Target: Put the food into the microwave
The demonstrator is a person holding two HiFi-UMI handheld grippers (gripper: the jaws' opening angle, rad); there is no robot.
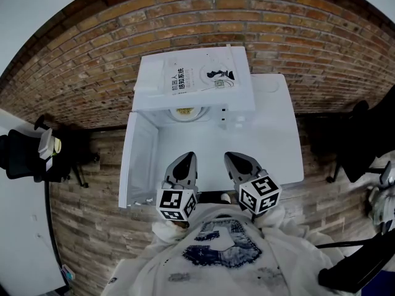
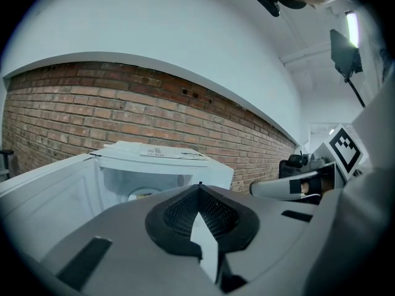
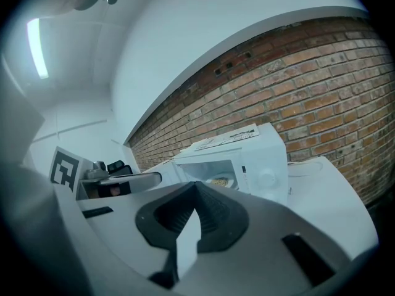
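White sweatshirt (image 1: 222, 261) fills the bottom of the head view, and just above it the two grippers are held close to the person's chest, side by side, over the near edge of the white table (image 1: 274, 143). The left gripper (image 1: 186, 160) has its jaws pressed together with nothing between them; in its own view the dark pads meet in a closed point (image 2: 199, 189). The right gripper (image 1: 236, 159) is likewise closed and empty, its pads joined at the tip (image 3: 196, 186). Each carries its marker cube (image 1: 178, 204) at the end nearest the body.

Beyond the jaw tips lies a bare stretch of table, then the white microwave (image 1: 192, 79), standing at the far side against the brick wall (image 1: 92, 54). Its door (image 1: 138, 160) is swung wide open on the person's left, reaching back almost level with the left gripper. The plate of food (image 1: 185, 112) sits inside the cavity, well apart from both grippers and straight ahead of them. The left gripper view shows it low in the open chamber (image 2: 143, 194); the right gripper view catches it through the opening (image 3: 220, 181), holding what looks like something pale yellow, though it is too small to name.

A black office chair (image 1: 24, 156) stands off to the left.
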